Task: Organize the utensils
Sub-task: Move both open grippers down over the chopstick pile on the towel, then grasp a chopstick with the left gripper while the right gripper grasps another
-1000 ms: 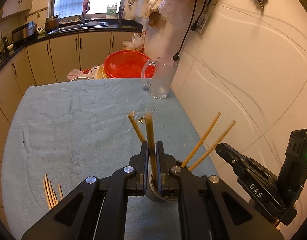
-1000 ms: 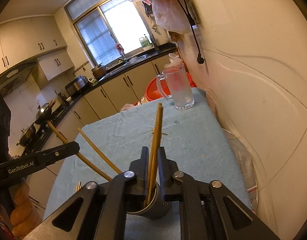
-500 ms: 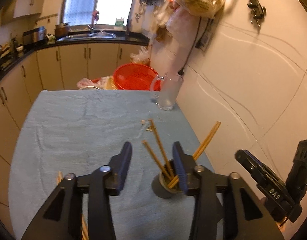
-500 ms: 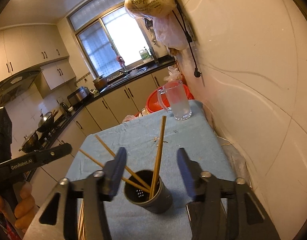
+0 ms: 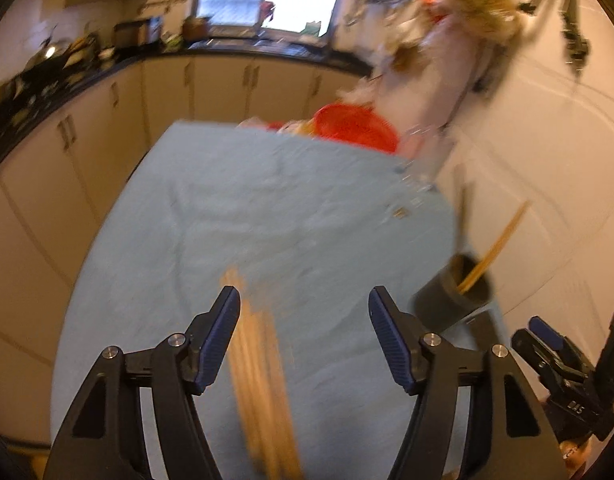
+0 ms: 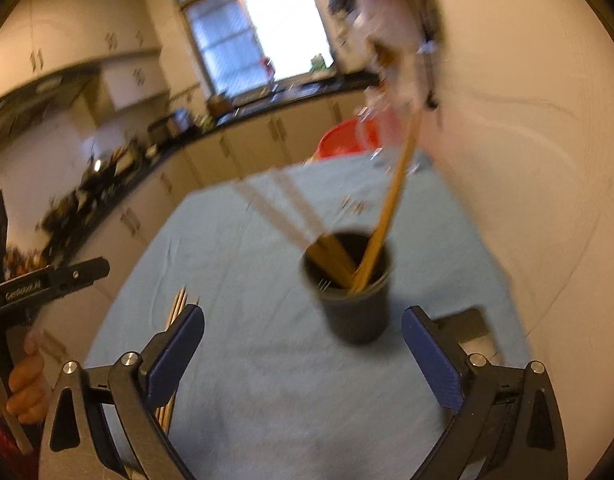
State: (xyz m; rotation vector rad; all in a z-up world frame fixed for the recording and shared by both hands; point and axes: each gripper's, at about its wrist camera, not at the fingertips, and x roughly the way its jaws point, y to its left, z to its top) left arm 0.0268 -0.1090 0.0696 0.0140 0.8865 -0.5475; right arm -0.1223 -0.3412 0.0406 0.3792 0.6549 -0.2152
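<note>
Left wrist view: your left gripper (image 5: pixel 304 336) has its jaws spread wide, nothing between the pads. The loose chopsticks (image 5: pixel 263 384) lie flat on the blue cloth (image 5: pixel 227 216) at lower centre, just inside the left-hand finger, blurred into one pale wooden bundle. The dark holder cup (image 5: pixel 453 298) sits at the right of the frame, outside the jaws, near the cloth's right edge. Your right gripper (image 5: pixel 563 364) shows at lower right.

Right wrist view: your right gripper (image 6: pixel 303 356) is also wide open, gripping nothing. The holder cup (image 6: pixel 353 300) stands upright on the cloth (image 6: pixel 235 248) ahead of the jaws, centre frame, not touching either pad. In it are thin wooden sticks (image 6: pixel 387 216), one leaning up toward the wall, others slanting up-left, motion-blurred. The loose chopsticks (image 6: pixel 175 312) lie at lower left, partly behind the left-hand finger. Cup is round, matte, dark grey; cloth is soft and wrinkled. A red basket (image 6: pixel 339 140) sits beyond the table's far edge.
</note>
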